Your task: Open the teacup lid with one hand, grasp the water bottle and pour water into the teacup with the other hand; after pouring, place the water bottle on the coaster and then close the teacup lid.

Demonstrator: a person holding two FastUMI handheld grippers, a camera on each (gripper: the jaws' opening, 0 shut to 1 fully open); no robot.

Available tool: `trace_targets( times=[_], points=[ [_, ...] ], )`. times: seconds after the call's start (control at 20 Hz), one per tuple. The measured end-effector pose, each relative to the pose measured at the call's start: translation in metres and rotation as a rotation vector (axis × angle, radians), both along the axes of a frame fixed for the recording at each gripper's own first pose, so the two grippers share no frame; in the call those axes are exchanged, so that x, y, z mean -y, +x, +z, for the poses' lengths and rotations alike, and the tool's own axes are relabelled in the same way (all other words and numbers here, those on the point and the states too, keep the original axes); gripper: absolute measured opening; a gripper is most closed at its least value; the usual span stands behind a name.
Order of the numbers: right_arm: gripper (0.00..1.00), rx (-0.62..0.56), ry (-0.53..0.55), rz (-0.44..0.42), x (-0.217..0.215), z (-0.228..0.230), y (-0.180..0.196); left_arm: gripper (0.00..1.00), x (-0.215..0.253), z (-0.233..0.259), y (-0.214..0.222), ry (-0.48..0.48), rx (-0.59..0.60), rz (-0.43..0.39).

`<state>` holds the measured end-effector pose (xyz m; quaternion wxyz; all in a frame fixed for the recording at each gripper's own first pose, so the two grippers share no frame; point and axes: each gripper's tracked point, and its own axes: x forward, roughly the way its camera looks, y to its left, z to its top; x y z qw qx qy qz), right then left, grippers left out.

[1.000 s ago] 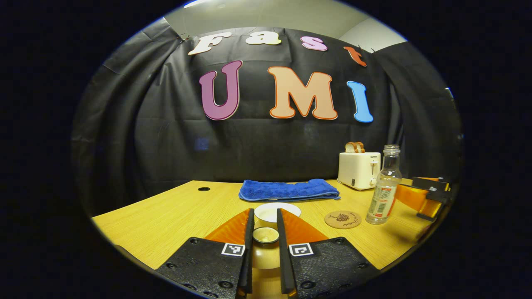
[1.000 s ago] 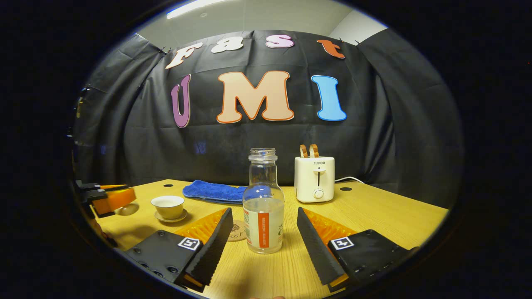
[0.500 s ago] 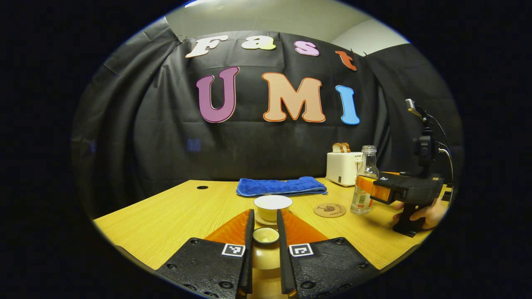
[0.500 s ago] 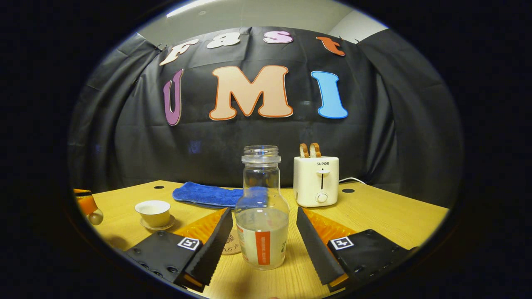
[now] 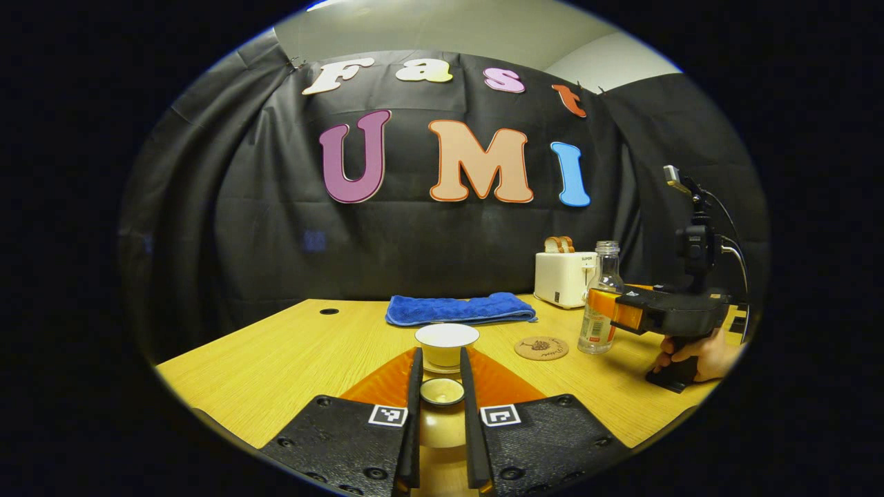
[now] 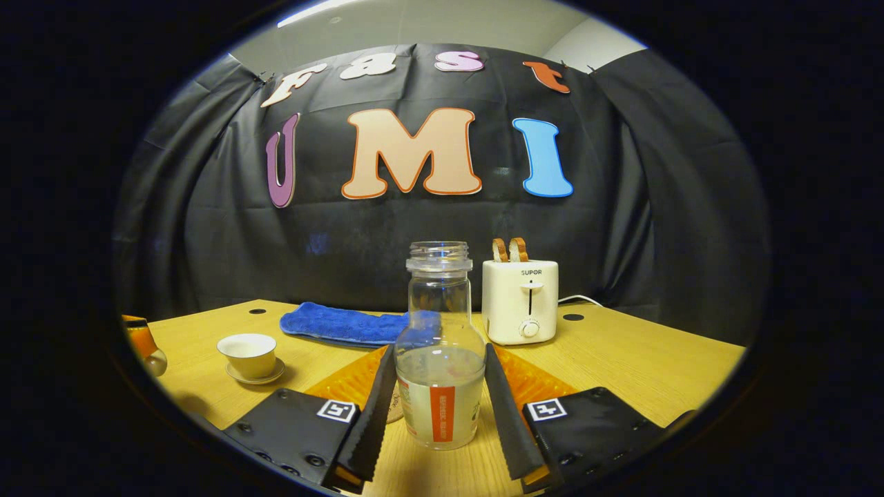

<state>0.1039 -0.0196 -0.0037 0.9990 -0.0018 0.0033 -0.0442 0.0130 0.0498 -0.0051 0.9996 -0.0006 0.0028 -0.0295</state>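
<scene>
At the lower centre of the right gripper view the uncapped water bottle (image 6: 440, 366) stands on the table (image 6: 635, 366), its label bearing an orange stripe with print too small to read, and the right gripper (image 6: 440, 414) has both fingers against its sides; the toaster (image 6: 519, 300) just right of it carries a small brand word. In the left gripper view the left gripper (image 5: 442, 414) pinches the teacup lid (image 5: 442, 391) at lower centre, with the open teacup (image 5: 446, 343) just above; the coaster (image 5: 541, 347) with a dark printed motif lies bare to its right, beside the bottle; a blue towel (image 5: 459, 308) lies behind, and bare wood spreads to the left.

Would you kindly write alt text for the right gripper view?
The right gripper closes both fingers on a clear glass water bottle standing on the wooden table. An uncovered white teacup sits left; a white toaster stands behind.
</scene>
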Motion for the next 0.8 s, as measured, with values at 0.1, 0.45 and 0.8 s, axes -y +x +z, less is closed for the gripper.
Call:
trace_targets(
  times=[0.1, 0.45, 0.8],
  points=[
    [0.69, 0.002, -0.001, 0.008, 0.0, -0.001, 0.001, 0.24, -0.002, -0.001, 0.0, 0.0, -0.001, -0.003],
    [0.68, 0.038, -0.198, 0.051, -0.023, 0.025, 0.003, 0.24, -0.021, -0.002, 0.0, -0.002, -0.002, -0.002],
    [0.68, -0.002, -0.613, 0.149, -0.09, 0.03, 0.028, 0.24, -0.039, -0.002, 0.001, -0.003, -0.003, -0.008]
  ],
)
